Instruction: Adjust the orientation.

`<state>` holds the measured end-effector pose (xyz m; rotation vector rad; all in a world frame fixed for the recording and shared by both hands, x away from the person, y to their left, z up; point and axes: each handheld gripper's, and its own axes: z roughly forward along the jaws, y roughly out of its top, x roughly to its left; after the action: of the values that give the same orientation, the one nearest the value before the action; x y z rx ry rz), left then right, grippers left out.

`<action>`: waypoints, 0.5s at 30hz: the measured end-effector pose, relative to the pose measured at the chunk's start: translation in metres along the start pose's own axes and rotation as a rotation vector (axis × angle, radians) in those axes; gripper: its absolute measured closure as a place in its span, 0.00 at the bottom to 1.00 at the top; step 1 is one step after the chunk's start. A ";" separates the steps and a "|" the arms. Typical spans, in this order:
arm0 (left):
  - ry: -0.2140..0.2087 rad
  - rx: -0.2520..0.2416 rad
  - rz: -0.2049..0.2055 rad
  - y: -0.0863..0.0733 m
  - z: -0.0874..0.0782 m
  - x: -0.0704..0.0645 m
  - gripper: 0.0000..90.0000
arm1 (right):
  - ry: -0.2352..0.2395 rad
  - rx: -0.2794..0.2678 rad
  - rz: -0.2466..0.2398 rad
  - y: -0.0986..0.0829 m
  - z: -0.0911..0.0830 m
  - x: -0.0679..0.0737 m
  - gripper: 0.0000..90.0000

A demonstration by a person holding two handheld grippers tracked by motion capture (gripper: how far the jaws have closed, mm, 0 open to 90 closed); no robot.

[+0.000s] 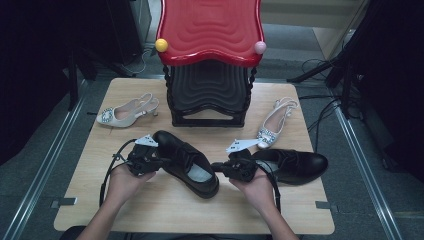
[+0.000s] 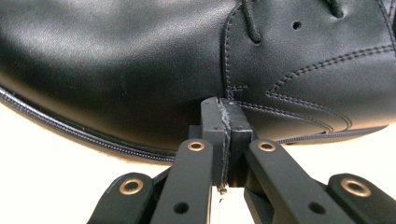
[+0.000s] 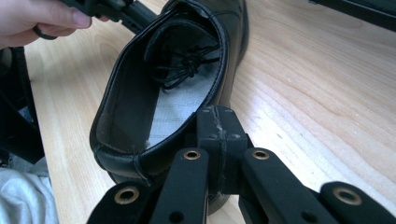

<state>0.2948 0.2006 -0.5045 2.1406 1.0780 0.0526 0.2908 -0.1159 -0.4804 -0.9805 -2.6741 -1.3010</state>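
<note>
A wooden desk (image 1: pixel 165 210) carries everything here, with a red and black stool stack (image 1: pixel 210 60) standing at its far middle. Two pale heeled sandals lie to either side of that stack, one at the far left (image 1: pixel 127 112) and one at the far right (image 1: pixel 275 125). A second black shoe (image 1: pixel 295 165) rests at the right, just behind the right hand (image 1: pixel 257 187).

The shoe being worked on is the black lace-up shoe (image 1: pixel 187 162), lying slantwise at the middle of the desk between the two hands, toe toward the far left and heel toward the near right. The left tongs (image 2: pixel 223 112) press closed against its side near the lacing, jaws together with nothing between them. The right tongs (image 3: pixel 217 123) are closed too, sitting at the heel rim, and I cannot tell whether they pinch the rim or only touch it.

The likely trouble, as I judge it: with both tongs shut and merely pushing, the smooth leather may slide off the tips, so the shoe spins or skids into the other black shoe. A push at the heel rim could also fold the collar inward.
</note>
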 end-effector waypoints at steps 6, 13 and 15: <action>-0.009 0.003 0.002 0.003 0.003 0.001 1.00 | 0.012 0.008 0.007 -0.003 -0.002 0.004 1.00; -0.027 0.000 -0.001 0.006 0.007 0.001 1.00 | 0.022 0.010 0.004 -0.007 -0.004 0.010 1.00; -0.027 -0.001 0.003 0.007 0.008 0.002 1.00 | 0.027 0.010 0.007 -0.008 -0.004 0.010 1.00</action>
<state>0.3032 0.1947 -0.5065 2.1360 1.0585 0.0253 0.2768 -0.1171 -0.4809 -0.9634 -2.6527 -1.2889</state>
